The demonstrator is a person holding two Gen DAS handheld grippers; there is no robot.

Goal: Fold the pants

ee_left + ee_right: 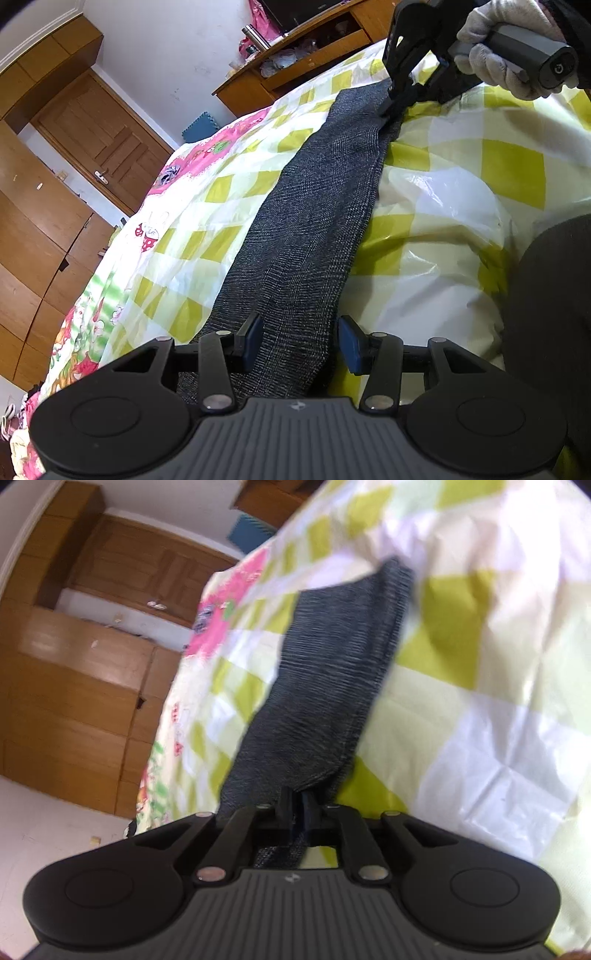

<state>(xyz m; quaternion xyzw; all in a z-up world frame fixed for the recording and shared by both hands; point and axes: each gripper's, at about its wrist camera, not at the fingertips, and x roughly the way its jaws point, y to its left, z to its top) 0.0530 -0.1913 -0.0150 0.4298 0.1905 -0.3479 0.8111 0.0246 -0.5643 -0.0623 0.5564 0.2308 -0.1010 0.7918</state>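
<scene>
Both of my grippers sit on the dark grey pants [314,221]: left gripper [301,341] jaws spread astride the near end, not pressing; right gripper [295,806] jaws pinching the hem. Pants lie stretched along the checked bedspread [461,192].

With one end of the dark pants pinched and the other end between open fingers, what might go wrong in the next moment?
1. The right hand-held gripper is shut on only a small edge of the dark grey pants, so the fabric may slip out when lifted.
2. The left hand-held gripper stands open around the fabric; lifting now would likely raise one end only and skew the fold.
3. The checked plastic sheet looks slick and wrinkled; it may shift or bunch with the pants.
</scene>
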